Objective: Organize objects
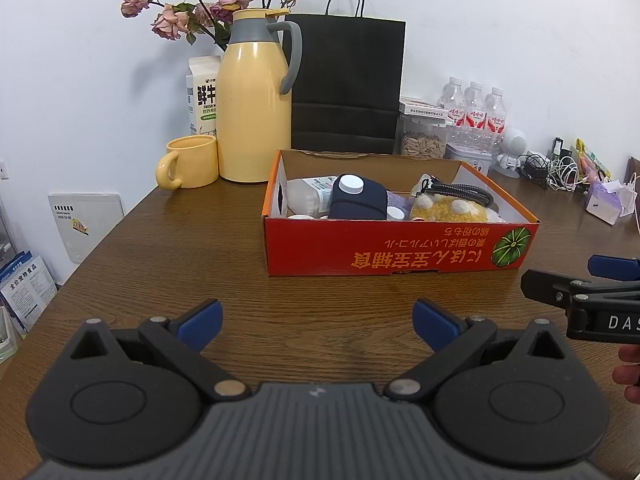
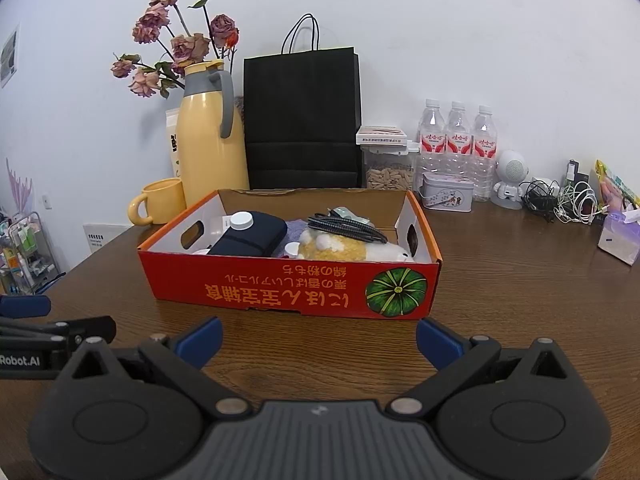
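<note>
A red cardboard box (image 1: pixel 384 252) (image 2: pixel 280 284) stands on the wooden table ahead of both grippers. Inside it lie a dark blue pouch (image 1: pixel 358 204) (image 2: pixel 250 236) with a white cap on top, a yellow and white plush toy (image 1: pixel 448 210) (image 2: pixel 340 246), a braided black cable (image 1: pixel 460 192) (image 2: pixel 348 226) and a white bottle (image 1: pixel 308 196). My left gripper (image 1: pixel 318 322) is open and empty, short of the box. My right gripper (image 2: pixel 318 340) is open and empty just before the box front; it also shows at the right edge of the left wrist view (image 1: pixel 580 280).
Behind the box stand a yellow thermos (image 1: pixel 254 100) (image 2: pixel 212 136), a yellow mug (image 1: pixel 188 162) (image 2: pixel 158 202), a milk carton (image 1: pixel 202 94), a black paper bag (image 1: pixel 346 80) (image 2: pixel 302 118), dried roses, water bottles (image 2: pixel 458 140), a seed jar (image 2: pixel 388 168), a tin (image 2: pixel 446 196) and tangled cables (image 2: pixel 560 200).
</note>
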The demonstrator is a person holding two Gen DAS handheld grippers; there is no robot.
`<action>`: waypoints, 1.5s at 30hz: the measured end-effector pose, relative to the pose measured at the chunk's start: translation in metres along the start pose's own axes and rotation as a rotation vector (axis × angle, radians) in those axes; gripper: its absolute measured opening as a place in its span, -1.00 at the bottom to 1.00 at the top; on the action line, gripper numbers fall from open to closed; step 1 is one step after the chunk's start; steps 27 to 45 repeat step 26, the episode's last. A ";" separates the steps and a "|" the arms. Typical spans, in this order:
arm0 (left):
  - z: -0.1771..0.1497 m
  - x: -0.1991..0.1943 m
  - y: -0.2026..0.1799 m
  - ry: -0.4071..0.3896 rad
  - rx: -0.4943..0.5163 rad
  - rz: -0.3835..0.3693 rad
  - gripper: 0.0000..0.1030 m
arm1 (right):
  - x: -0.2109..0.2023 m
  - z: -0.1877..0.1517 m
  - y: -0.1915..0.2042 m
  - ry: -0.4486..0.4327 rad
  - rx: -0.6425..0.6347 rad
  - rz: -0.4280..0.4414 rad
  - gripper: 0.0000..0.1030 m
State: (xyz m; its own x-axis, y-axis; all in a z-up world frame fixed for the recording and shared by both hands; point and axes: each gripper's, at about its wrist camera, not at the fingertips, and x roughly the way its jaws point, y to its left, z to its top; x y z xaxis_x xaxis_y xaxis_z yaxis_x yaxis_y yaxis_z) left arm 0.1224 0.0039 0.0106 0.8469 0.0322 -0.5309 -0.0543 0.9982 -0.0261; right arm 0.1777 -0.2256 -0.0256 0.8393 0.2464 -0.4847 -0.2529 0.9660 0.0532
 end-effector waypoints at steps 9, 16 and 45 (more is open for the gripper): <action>0.000 0.000 -0.002 -0.002 0.001 0.000 1.00 | 0.000 0.000 0.000 0.000 0.000 0.000 1.00; 0.000 -0.002 -0.002 -0.005 0.000 -0.002 1.00 | 0.000 0.000 0.001 0.001 -0.002 -0.002 1.00; 0.001 -0.005 -0.001 -0.013 -0.006 -0.004 1.00 | 0.000 -0.001 0.002 0.001 -0.003 0.000 1.00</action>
